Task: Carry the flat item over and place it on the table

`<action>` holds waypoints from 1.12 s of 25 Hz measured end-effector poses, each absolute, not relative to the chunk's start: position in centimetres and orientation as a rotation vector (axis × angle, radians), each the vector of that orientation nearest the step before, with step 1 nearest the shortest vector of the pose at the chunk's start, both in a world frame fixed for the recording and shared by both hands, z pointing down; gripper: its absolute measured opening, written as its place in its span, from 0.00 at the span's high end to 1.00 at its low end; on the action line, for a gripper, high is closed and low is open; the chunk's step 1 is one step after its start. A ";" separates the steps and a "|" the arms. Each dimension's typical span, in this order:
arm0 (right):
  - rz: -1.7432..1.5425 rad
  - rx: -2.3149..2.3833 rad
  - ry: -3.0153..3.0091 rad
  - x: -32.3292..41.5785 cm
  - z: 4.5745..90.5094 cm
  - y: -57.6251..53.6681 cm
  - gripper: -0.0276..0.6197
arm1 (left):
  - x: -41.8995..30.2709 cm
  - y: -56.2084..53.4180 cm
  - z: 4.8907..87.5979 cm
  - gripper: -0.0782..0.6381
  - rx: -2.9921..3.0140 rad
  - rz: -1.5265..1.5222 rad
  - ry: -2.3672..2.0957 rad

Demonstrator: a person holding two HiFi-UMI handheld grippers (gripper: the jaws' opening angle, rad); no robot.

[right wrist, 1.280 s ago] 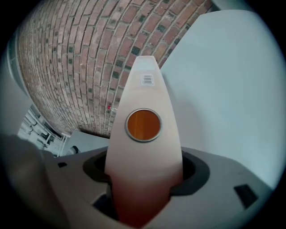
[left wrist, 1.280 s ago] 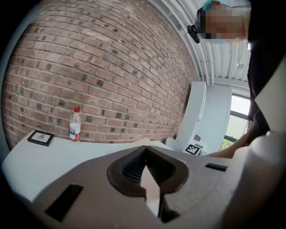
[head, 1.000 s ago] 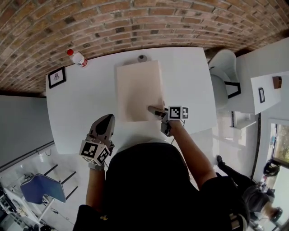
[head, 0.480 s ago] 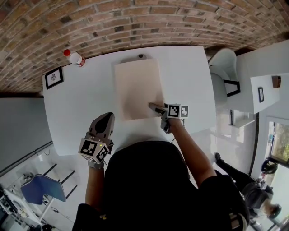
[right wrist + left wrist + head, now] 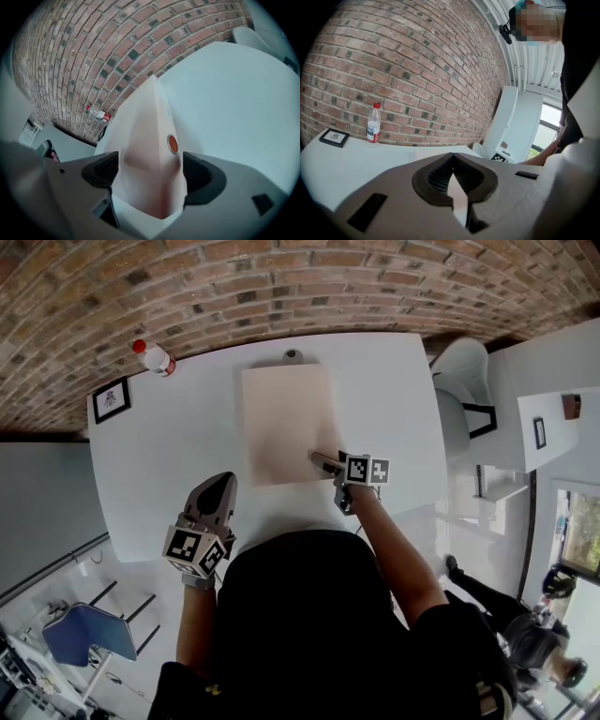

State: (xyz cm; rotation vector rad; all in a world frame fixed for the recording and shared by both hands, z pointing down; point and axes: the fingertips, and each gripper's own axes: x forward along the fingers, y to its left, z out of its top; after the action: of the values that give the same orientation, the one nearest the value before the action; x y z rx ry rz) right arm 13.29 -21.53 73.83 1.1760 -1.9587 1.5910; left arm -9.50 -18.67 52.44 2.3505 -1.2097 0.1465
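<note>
A flat beige envelope [image 5: 286, 423] lies on the white table [image 5: 159, 456], its far end near the brick wall. My right gripper [image 5: 323, 463] is at its near right corner. In the right gripper view the envelope [image 5: 145, 122], with an orange round clasp [image 5: 173, 144], runs out between the jaws of the right gripper [image 5: 147, 173]. They stand wide apart and do not pinch it. My left gripper [image 5: 214, 498] hovers at the table's near edge, left of the envelope. Seen in its own view, the left gripper [image 5: 452, 157] is shut with nothing in it.
A water bottle [image 5: 155, 357] with a red cap stands at the far left corner by the brick wall. A small framed picture [image 5: 112, 399] lies on the left edge. A small round grey object [image 5: 293, 355] sits beyond the envelope. A white chair [image 5: 464, 381] stands off the right side.
The envelope and the right gripper have stayed almost in place on the table, with only a slight shift of the view. The left gripper has not moved.
</note>
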 end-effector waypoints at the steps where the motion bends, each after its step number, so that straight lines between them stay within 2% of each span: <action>1: 1.587 1.188 -1.961 13.4 73.6 -21.6 0.28 | -9.5 -18.6 52.4 0.89 2.354 0.145 -1.210; 4: 1.534 1.222 -1.991 13.8 72.4 -21.7 0.29 | -9.3 -18.4 52.1 0.89 2.364 0.137 -1.209; 6: 1.456 1.247 -2.018 14.2 71.1 -21.7 0.44 | -9.2 -18.2 51.8 0.89 2.374 0.133 -1.209; 10: 1.278 1.305 -2.087 14.7 67.9 -21.9 0.65 | -8.9 -17.7 51.1 0.89 2.393 0.124 -1.213; 13: 1.179 1.325 -2.161 14.4 64.9 -21.9 0.87 | -8.7 -17.2 50.3 0.89 2.403 0.113 -1.219; 14: 1.146 1.329 -2.188 14.3 63.9 -21.9 0.91 | -8.6 -17.1 50.0 0.89 2.407 0.106 -1.221; 16: 1.083 1.328 -2.243 13.9 61.8 -21.9 0.94 | -8.3 -16.9 49.3 0.89 2.417 0.099 -1.229; 28: 0.739 1.300 -2.559 12.2 48.7 -19.3 0.94 | -7.1 -15.6 44.6 0.89 2.514 0.023 -1.258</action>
State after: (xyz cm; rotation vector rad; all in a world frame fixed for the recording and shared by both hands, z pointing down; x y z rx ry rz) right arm 12.15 -19.27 48.70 1.3002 -2.5590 0.7394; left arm -7.09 -15.55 44.62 2.5139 -1.2580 0.0230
